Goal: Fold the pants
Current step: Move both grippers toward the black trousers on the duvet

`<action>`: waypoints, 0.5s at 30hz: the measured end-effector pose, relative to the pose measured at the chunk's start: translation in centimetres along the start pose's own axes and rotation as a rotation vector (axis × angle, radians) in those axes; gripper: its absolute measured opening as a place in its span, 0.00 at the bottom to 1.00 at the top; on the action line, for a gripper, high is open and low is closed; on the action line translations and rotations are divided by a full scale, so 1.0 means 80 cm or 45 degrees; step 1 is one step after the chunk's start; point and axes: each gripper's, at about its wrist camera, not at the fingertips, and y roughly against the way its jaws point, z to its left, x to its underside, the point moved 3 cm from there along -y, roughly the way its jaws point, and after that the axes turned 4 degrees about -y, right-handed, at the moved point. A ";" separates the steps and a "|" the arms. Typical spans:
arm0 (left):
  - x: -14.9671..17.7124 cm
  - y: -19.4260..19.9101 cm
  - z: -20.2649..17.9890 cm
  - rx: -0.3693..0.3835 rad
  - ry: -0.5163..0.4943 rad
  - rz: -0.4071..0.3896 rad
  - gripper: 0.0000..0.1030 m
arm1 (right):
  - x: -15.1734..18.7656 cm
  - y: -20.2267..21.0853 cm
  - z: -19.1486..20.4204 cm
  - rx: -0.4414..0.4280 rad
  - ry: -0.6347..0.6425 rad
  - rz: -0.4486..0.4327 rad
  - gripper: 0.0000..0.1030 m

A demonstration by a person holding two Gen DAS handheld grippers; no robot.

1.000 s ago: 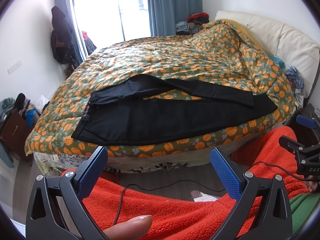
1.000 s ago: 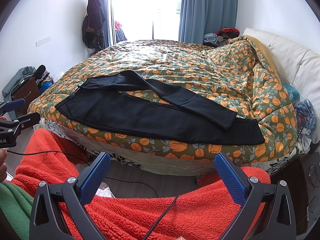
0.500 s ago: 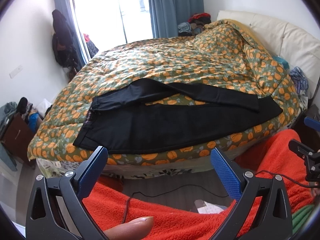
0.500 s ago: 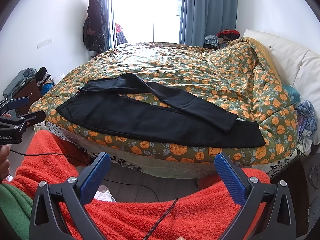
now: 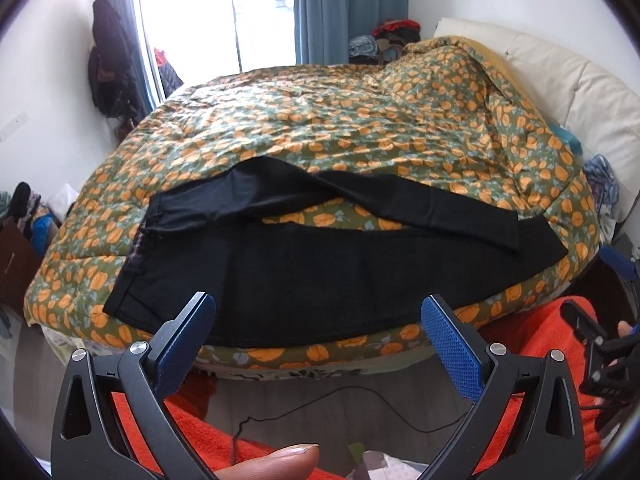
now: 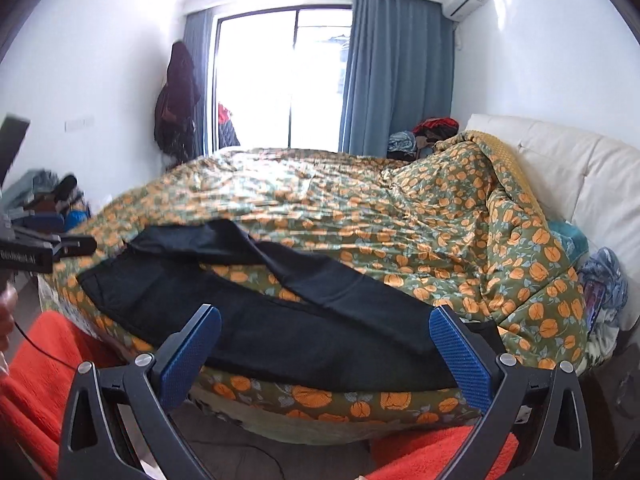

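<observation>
Black pants [image 5: 304,272] lie flat on the near edge of a bed, waist to the left, legs running right. The far leg is splayed away from the near one, and quilt shows between them. They also show in the right wrist view [image 6: 280,320]. My left gripper [image 5: 318,328] is open and empty, just short of the near leg's front edge. My right gripper [image 6: 324,340] is open and empty, near the leg cuffs at the bed edge. It also shows at the right edge of the left wrist view [image 5: 600,344].
The bed carries a green quilt with orange pumpkins [image 5: 360,132], bunched up at the right by a cream headboard [image 6: 560,168]. Orange fleece [image 5: 532,332] covers my legs below. A black cable [image 5: 360,404] lies on the floor. Clothes are piled at the left wall [image 6: 48,200].
Both grippers have moved forward toward the bed edge, so the pants look larger. The right wrist view has tilted up, showing more window and wall. The jaws stayed open.
</observation>
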 end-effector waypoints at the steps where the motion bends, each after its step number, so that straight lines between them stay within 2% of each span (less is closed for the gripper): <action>1: 0.007 -0.012 -0.005 0.003 -0.003 0.037 1.00 | 0.013 -0.010 0.008 -0.054 0.012 0.044 1.00; 4: 0.024 -0.038 -0.017 0.008 -0.017 0.124 1.00 | 0.042 -0.035 0.022 -0.159 -0.034 0.170 1.00; 6: 0.025 -0.050 -0.024 0.011 -0.040 0.159 1.00 | 0.050 -0.048 0.028 -0.161 0.013 0.214 1.00; 9: 0.012 -0.059 -0.029 -0.004 -0.067 0.160 1.00 | 0.045 -0.066 0.013 -0.150 0.015 0.219 1.00; 12: -0.004 -0.059 -0.021 -0.008 -0.045 0.117 1.00 | 0.039 -0.094 -0.029 -0.083 0.038 0.204 1.00; 15: -0.003 -0.067 -0.010 -0.018 -0.011 0.119 1.00 | 0.041 -0.137 -0.092 0.057 0.083 0.204 1.00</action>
